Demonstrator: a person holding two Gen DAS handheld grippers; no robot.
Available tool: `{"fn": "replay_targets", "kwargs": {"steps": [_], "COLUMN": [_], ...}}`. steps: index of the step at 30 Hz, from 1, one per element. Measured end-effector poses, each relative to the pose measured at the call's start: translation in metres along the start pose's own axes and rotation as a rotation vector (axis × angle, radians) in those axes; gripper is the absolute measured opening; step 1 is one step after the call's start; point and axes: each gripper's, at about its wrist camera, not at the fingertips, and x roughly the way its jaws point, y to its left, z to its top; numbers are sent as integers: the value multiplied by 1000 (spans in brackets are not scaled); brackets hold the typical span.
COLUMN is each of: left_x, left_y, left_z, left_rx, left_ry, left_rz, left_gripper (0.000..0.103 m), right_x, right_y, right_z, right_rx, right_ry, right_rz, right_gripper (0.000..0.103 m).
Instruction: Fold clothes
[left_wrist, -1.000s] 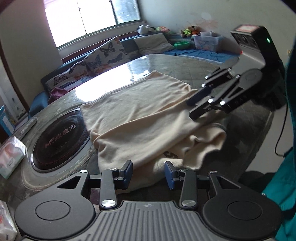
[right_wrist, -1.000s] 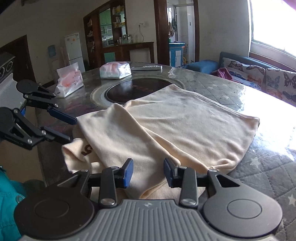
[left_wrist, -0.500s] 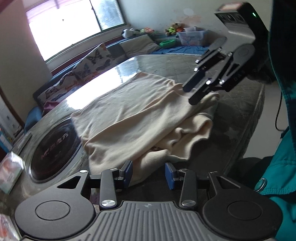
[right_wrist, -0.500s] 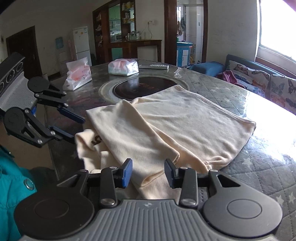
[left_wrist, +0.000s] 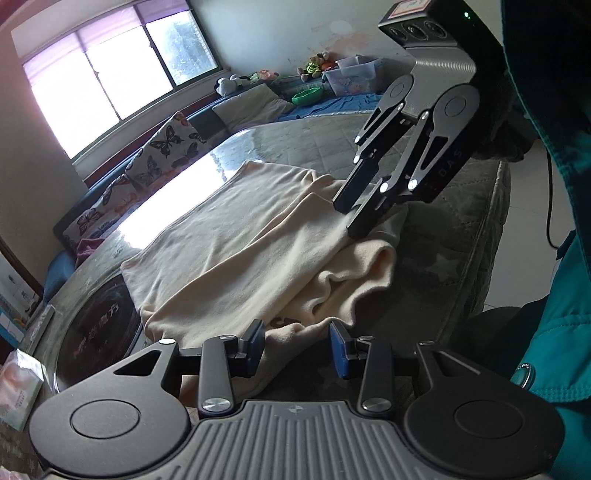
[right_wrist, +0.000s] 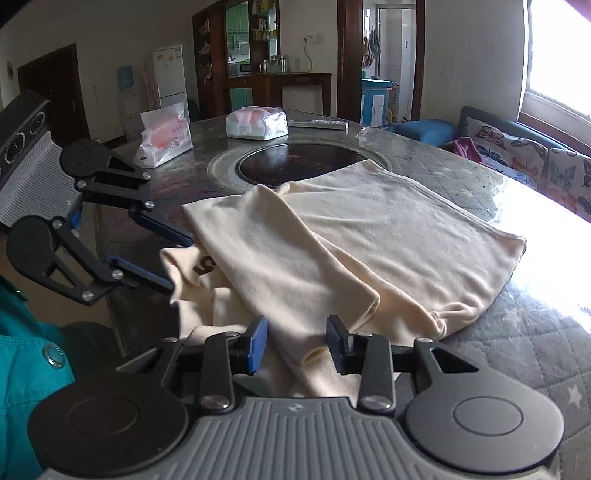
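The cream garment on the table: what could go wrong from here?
1. The cream garment is bunched at the table edge, so loose fabric may slide off.
2. Both the left gripper and right gripper are open; a pinch may catch only one layer.

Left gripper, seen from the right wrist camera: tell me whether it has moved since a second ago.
Yes. The left gripper has closed in on the cream garment, measured against the table's dark round inset; its fingers now reach the cloth's near edge.
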Motion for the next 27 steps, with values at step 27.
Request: {"fn": "replay_targets", "kwargs": {"steps": [27], "left_x": [17], "left_y": [55], "left_z": [31], "left_rx": [-271], "left_ry": [-85], "left_rz": [-46], "left_gripper": [8], "right_x": [-4], "right_y": [25], "right_z": [6], "right_rx": [-243], "right_ry": [-7], "right_rz": [85], "right_gripper": [57]}}
